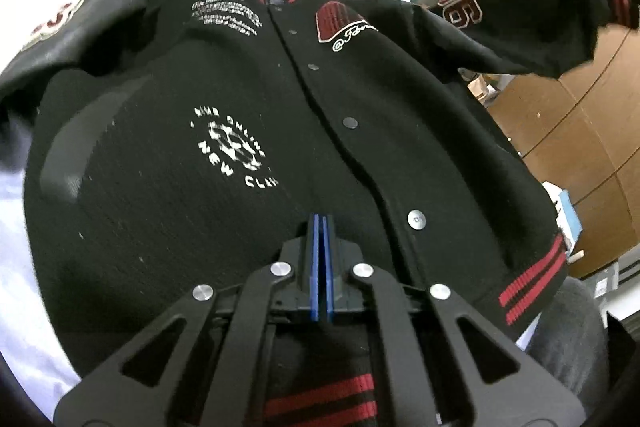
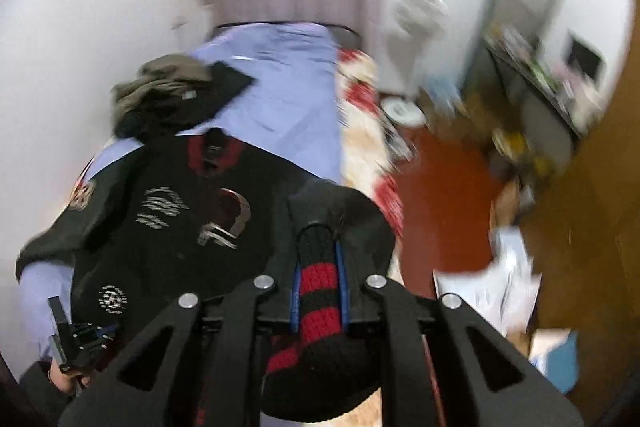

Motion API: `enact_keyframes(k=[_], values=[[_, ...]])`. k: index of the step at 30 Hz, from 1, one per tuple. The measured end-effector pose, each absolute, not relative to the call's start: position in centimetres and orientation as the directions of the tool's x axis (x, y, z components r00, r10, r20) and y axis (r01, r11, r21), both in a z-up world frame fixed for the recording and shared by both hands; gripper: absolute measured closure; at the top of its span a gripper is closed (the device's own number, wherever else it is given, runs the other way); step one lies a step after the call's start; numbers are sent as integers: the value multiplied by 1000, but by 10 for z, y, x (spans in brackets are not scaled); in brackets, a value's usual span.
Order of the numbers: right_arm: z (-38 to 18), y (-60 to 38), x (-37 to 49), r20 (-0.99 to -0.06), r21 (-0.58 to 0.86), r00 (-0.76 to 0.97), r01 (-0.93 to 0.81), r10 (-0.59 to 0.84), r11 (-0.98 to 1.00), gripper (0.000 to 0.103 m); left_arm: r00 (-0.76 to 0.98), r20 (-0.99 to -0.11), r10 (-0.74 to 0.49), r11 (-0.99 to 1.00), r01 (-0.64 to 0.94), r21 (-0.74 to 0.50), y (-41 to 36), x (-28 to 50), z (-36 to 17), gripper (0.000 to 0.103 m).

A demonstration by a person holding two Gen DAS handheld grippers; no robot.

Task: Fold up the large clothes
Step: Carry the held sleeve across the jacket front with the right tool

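A black varsity jacket (image 1: 200,99) with red-striped collar and hem lies front-up and snapped closed on a bed. My left gripper (image 1: 322,221) is shut, its blue pads pressed together. Its tips sit on the jacket's lower front just left of the snaps, and no cloth shows between the pads. A hand holds the left gripper (image 2: 86,337) at the near hem in the right wrist view. My right gripper (image 2: 316,211) is shut on the sleeve's black and red ribbed cuff (image 2: 320,283). That sleeve (image 1: 540,27) hangs lifted above the bed's right side.
A lilac sheet (image 2: 288,87) covers the bed, with a pile of olive and dark clothes (image 2: 168,91) beyond the collar. A red and cream blanket (image 2: 360,131) drapes the right edge. Right of it are red-brown floor (image 2: 440,187), a standing fan (image 2: 416,19), loose papers (image 2: 492,291) and brown wooden panels (image 2: 580,227).
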State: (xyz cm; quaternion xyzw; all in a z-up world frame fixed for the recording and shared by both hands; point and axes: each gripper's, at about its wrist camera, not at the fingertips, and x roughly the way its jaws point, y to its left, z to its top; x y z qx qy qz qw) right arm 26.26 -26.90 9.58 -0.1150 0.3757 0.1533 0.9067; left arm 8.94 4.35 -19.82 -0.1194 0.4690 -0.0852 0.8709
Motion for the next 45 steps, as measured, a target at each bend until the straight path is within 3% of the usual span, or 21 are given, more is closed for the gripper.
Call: enact_keyframes(k=[4,9,16,20,25,31,33,36,38,40,45], values=[[57,-150,253,-759,-140,597,-541,261,829,89,533,-789,-305,934,5,-358,48,84,-209,100],[-58,-49,229,-881,-115,399,-702,254,703,89,522,-789,-324,924,-5,-383,55,83,-217,100],[-180,-22,188,-945,92,162,-699,283,709,88,529,-780,-335,919,3,-393,66,68,-216,100],[-199,-35,194,-910,283,75,-607,409,742,86,536,-773,-340,915,-2,-404,71,62,-213,100],[-163,-57,202,-841,416,23,-611,540,673,49,553,-755,-351,904,-11,-428,76,62,-208,100],[-93,-125,177,-706,501,85,-642,704,580,31,590,-731,-344,913,28,-407,73,67,-183,99],[-86,-156,179,-677,516,139,-610,723,601,31,591,-727,-349,909,25,-416,78,72,-179,92],[-88,-223,206,-649,574,218,-489,729,657,31,608,-720,-333,911,11,-412,87,83,-169,74],[-103,-275,228,-651,611,280,-358,705,706,31,622,-722,-303,923,3,-385,91,92,-163,53],[-129,-317,249,-637,688,286,-207,715,696,31,642,-704,-302,920,4,-391,96,98,-157,42],[-179,-349,287,-591,770,300,-67,749,634,32,640,-703,-310,918,10,-395,107,116,-150,35]])
